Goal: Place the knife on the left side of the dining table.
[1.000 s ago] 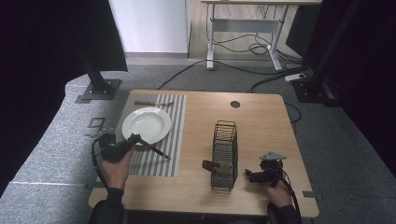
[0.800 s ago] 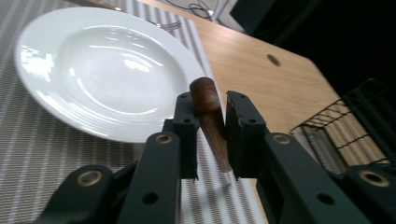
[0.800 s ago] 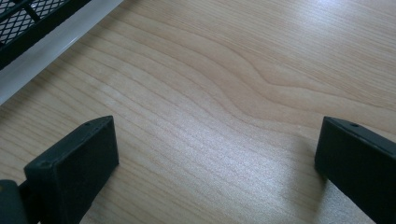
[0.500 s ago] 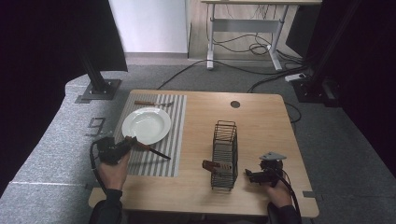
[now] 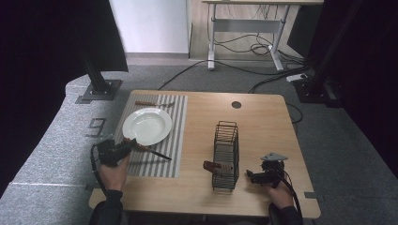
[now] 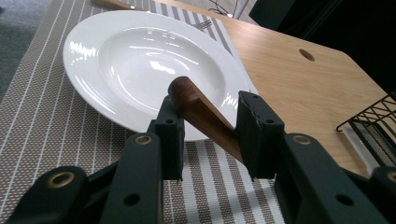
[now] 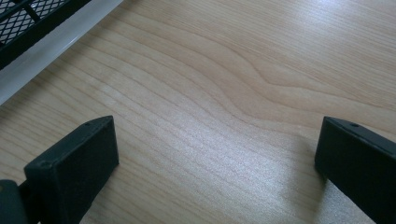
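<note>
The left tool point(image 6: 208, 135), low and level over the striped mat point(image 5: 173, 136), has just been opening its jaws; the knife's wooden handle point(image 6: 201, 114) lies loosely between them, at the plate's point(image 5: 146, 125) five o'clock. The right tool point(image 7: 215, 172) rests wide open on the desk point(image 5: 263, 122).

White plate point(image 6: 116, 60) – grey-white striped placemat point(image 6: 42, 126) – brown wooden knife handle point(image 6: 201, 114) – black wire rack point(image 5: 226, 154)

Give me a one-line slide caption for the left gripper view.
Left gripper, jaws just opening around a wooden knife handle, beside a white plate on a striped placemat.
</note>
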### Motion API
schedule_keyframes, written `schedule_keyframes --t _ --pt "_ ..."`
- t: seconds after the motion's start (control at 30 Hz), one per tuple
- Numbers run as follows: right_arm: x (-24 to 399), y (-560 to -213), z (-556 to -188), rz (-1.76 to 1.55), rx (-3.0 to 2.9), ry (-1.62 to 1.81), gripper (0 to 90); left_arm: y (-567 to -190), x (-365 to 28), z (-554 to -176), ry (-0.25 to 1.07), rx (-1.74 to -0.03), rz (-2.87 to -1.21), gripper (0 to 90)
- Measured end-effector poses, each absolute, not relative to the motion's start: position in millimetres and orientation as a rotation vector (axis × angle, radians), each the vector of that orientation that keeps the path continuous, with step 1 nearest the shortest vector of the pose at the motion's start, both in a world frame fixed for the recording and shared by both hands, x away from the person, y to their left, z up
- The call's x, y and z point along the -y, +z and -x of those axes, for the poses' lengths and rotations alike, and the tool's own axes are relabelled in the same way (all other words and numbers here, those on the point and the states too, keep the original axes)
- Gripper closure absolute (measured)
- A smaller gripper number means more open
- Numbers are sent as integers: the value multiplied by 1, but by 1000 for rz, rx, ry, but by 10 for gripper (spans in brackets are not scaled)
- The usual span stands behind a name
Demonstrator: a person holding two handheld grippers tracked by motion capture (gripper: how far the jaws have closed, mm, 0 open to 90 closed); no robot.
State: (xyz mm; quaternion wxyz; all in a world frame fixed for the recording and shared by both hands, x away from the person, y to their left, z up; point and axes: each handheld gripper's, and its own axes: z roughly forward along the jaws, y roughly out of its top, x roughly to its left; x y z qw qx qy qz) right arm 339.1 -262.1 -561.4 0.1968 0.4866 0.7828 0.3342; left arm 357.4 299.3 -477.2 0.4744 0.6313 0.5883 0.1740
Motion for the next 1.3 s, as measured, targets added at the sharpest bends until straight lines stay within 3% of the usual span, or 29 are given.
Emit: schedule_keyframes --t 0.83,1.3 --pt "262 -561 -339 -1362 -2192 936 0 -509 -319 -360 440 -1472 -1515 514" --pt "262 -561 -339 -1363 -2192 936 0 -526 -332 -365 354 -1489 -1472 505"
